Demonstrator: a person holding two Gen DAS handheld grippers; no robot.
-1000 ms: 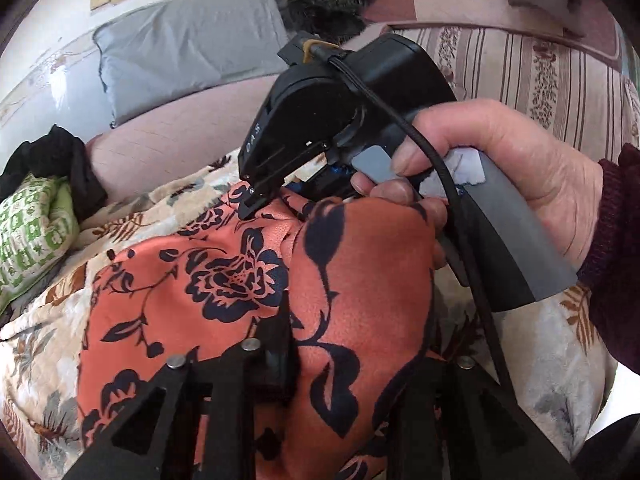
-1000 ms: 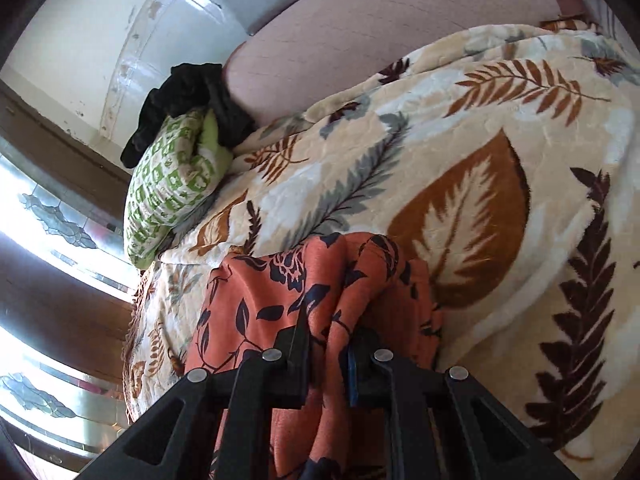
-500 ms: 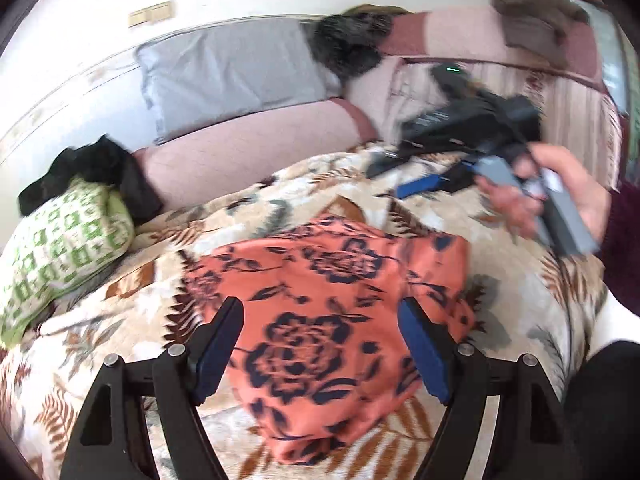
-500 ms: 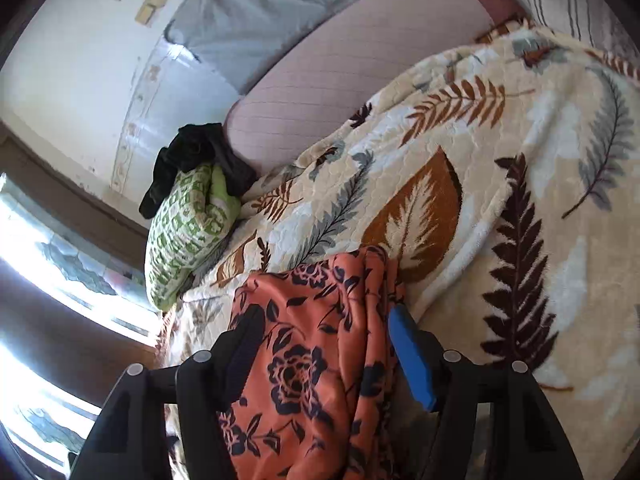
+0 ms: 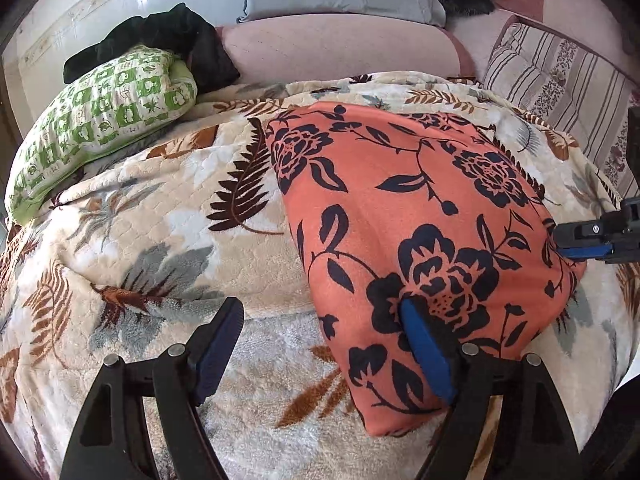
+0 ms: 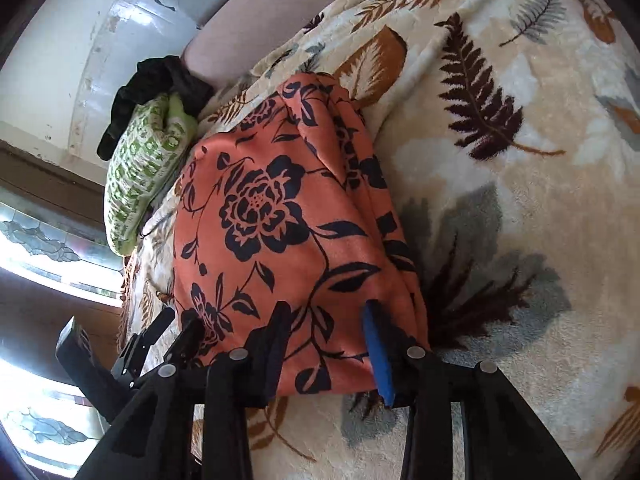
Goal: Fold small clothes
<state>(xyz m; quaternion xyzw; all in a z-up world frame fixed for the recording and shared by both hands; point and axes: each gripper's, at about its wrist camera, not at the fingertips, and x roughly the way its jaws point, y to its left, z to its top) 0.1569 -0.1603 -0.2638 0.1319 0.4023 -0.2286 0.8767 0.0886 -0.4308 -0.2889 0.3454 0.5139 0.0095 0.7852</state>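
While the orange flowered garment (image 5: 420, 240) lies as a compact folded bundle on the leaf-patterned blanket (image 5: 160, 240), both tools are empty and spread wide, so the step in hand looks like tidying the fold or setting up one more. The left gripper (image 5: 320, 320) has its fingers far apart: one blue pad rests over the near edge of the cloth and the other hangs over bare blanket beside it. Seen from the right wrist, the right gripper (image 6: 324, 316) straddles the near end of the bundle with its jaws open, nothing pinched between them; the layered edges of the fold run along the bundle's right side there. To do this well, I would judge that any further fold should start from a corner where all layers can be caught together, because the fabric looks thin and slippery and a pinch on the top layer alone would peel the stack apart. Both tools should take matching corners of the same edge and carry them over level, then press down flat before letting go. The plush blanket may drag at the underside, so lift slightly rather than slide. A green checked pillow (image 5: 100, 120) sits well apart, out of the way.
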